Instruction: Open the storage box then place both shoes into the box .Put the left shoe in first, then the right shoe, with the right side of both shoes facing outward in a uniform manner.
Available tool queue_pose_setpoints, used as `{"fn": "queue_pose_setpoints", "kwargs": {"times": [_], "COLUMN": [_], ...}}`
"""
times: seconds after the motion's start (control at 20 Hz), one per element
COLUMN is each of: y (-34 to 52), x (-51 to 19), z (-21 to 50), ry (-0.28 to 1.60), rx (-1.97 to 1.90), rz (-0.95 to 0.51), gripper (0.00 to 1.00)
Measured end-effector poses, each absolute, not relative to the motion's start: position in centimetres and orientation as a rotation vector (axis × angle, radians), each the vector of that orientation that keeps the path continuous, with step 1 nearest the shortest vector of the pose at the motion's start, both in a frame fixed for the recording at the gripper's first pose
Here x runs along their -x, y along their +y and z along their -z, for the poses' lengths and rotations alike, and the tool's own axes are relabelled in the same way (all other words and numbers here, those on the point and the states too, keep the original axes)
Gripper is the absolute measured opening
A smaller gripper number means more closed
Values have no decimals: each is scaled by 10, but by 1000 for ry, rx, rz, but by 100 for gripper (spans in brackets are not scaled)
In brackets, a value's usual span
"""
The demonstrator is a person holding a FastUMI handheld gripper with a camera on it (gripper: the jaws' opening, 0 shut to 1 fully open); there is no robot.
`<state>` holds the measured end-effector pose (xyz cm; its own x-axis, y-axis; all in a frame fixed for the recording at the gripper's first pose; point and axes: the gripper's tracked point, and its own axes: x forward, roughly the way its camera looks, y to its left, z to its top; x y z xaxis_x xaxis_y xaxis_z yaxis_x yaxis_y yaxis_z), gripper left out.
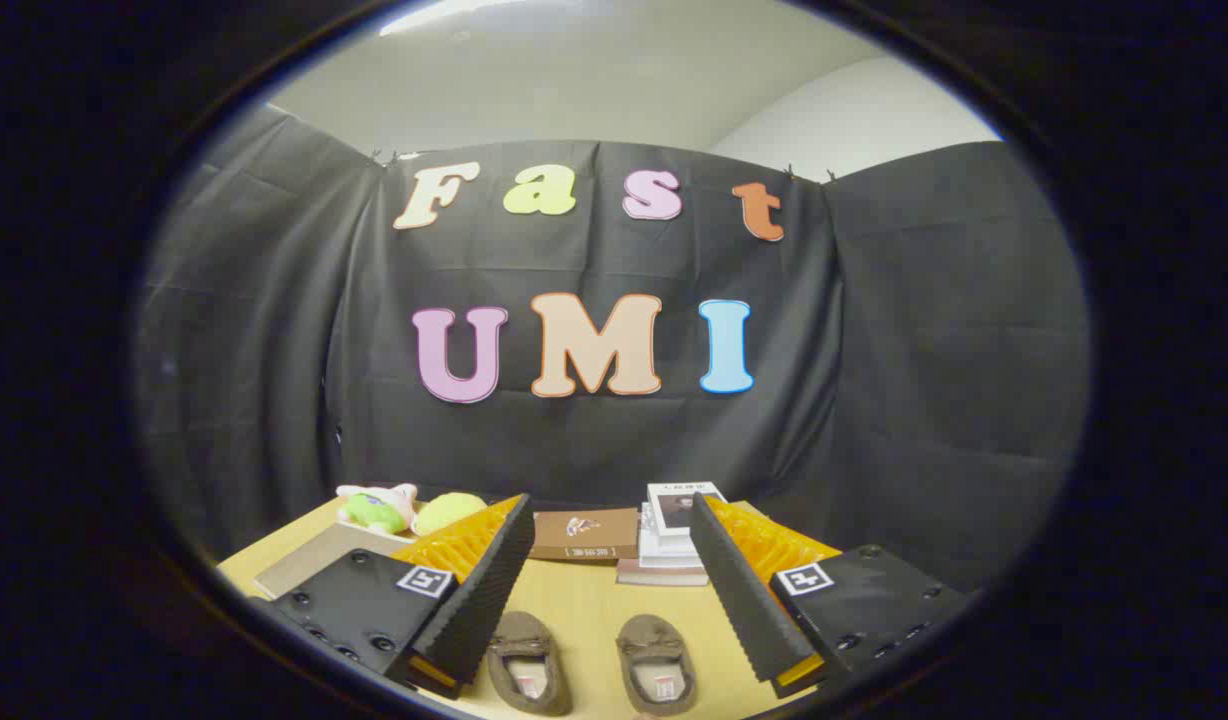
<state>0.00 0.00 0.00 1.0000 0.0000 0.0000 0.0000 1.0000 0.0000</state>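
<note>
Hovering wide and empty, the jaws (606,590) frame both shoes (527,660) (656,662) on the tabletop (584,595); grabbing one before opening the box risks breaking the order.

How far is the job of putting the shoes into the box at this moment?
Nothing looks done yet. Both shoes, one and the other, lie side by side on the table, between the open fingers of the gripper, which holds nothing. Beyond them are a brown book and a stack of books. Opening the box and placing both shoes are left.
</note>
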Motion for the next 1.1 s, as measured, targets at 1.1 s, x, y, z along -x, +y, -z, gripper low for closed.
{"fn": "queue_pose_setpoints", "kwargs": {"times": [1.1], "y": [65], "x": [17], "z": [91], "ry": [314], "rx": [-182], "rz": [-266], "gripper": [98]}}
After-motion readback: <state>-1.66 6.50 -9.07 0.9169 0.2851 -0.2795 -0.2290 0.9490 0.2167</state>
